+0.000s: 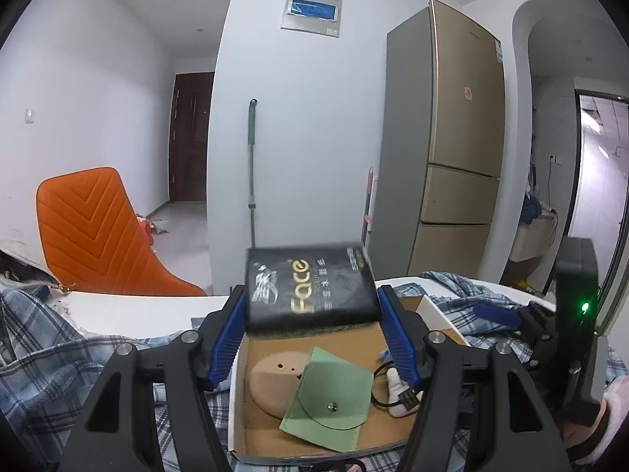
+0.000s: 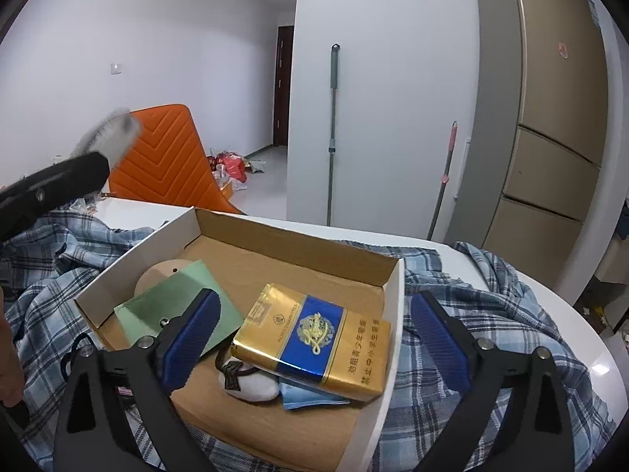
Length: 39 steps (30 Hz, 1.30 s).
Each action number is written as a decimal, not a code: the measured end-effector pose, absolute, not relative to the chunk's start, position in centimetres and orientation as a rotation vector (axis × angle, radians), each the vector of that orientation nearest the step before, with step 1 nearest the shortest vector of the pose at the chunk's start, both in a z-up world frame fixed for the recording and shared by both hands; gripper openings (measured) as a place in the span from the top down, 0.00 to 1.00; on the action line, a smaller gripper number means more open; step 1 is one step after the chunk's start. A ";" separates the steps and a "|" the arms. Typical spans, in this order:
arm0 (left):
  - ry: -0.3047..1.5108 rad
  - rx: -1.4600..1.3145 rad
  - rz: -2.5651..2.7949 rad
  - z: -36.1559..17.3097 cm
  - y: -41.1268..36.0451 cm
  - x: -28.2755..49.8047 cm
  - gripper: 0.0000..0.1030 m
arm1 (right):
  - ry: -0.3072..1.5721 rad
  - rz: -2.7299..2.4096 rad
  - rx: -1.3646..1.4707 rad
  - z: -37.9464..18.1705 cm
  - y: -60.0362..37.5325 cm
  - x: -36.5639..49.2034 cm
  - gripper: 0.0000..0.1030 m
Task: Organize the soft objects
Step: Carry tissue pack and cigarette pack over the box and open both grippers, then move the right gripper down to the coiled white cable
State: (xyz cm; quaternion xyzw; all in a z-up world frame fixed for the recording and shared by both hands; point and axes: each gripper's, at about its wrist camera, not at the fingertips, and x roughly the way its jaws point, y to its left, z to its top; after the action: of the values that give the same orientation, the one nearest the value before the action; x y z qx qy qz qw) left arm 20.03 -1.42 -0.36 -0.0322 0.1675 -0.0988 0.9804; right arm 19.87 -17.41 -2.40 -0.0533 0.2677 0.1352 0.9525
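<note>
Black pack (image 1: 310,289) clamped in left tool (image 1: 310,328) (above box (image 1: 236,413)).

Both grippers are showing the same build: the left gripper (image 1: 312,324) and the right gripper (image 2: 314,334) are wearing matte black angular arms with triangular cut-outs and round silver screws at the pivots. Ribbed blue pads are lining their fingers (image 2: 190,338). A small green light (image 1: 584,307) is glowing on the right gripper's black housing.
</note>
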 end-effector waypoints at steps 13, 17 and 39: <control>0.334 -0.092 -0.177 -0.2 -1.1 19.8 0.12 | 0.516 0.229 -0.053 -0.8 -18.9 19.9 0.06; 0.313 -0.084 -0.177 0.8 -1.1 19.0 0.12 | 0.475 0.242 -0.032 1.2 -19.2 19.0 0.06; 0.107 -0.009 -0.237 9.9 -2.0 3.8 0.11 | 0.237 0.355 -0.027 11.3 -20.2 5.5 0.06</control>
State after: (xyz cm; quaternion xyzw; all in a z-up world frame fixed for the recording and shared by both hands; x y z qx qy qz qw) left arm 3.84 -2.01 9.93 -0.0046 0.0535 -0.1182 0.9915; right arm 5.50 -20.24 11.33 -0.0134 0.1174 0.1761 0.9773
